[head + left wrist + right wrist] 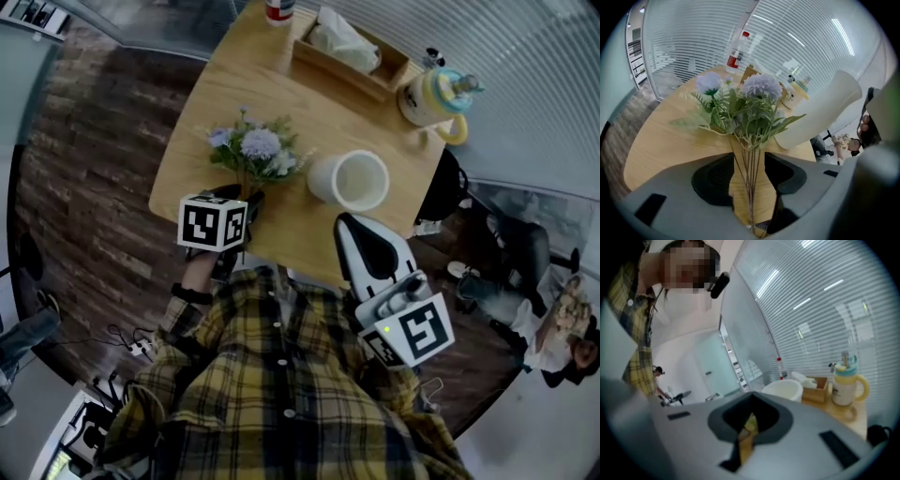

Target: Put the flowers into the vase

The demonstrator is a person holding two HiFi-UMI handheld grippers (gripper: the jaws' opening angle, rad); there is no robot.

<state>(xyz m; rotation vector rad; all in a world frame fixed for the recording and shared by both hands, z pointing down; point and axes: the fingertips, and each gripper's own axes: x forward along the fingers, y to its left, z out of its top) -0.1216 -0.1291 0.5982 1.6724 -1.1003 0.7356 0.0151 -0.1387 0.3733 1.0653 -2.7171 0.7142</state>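
Observation:
A bunch of pale purple flowers with green leaves hovers over the left part of the wooden table. My left gripper holds it from the near side. In the left gripper view the thin stems run up between the jaws of that gripper, which is shut on them, and the blooms stand ahead. The white vase stands upright just right of the flowers, its mouth showing nothing inside. Near the table's front edge, below the vase, my right gripper is shut with nothing in it. Its view shows the vase ahead.
At the back of the table are a wooden tissue box, a yellow lidded jug and a red-labelled bottle. A black chair stands right of the table, and the floor around is dark wood.

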